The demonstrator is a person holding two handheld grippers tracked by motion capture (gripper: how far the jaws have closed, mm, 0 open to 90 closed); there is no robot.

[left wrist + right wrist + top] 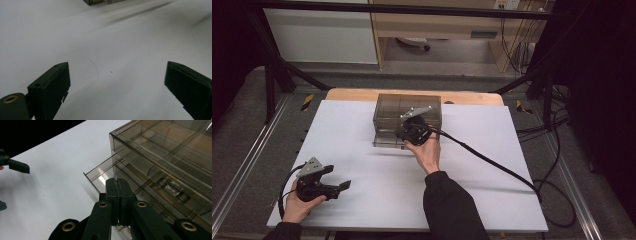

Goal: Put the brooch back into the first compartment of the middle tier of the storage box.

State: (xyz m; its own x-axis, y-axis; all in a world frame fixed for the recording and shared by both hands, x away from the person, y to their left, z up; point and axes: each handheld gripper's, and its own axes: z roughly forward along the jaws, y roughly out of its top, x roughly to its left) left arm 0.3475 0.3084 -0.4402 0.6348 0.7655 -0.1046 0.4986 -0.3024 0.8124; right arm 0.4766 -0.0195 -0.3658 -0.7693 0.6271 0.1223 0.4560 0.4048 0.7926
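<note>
The table (362,130) is covered in plain white, with a strip of pale wood showing along its far edge, and near that edge stands a smoky, see-through brownish drawer box (407,112). Both grippers are black: the left gripper (343,186) near the front left corner carries a grey plate and brass-coloured rivets, and the right gripper (119,195) at the box has the same brass rivets and a black cable (492,162). The person's sleeve (452,205) is black.
</note>
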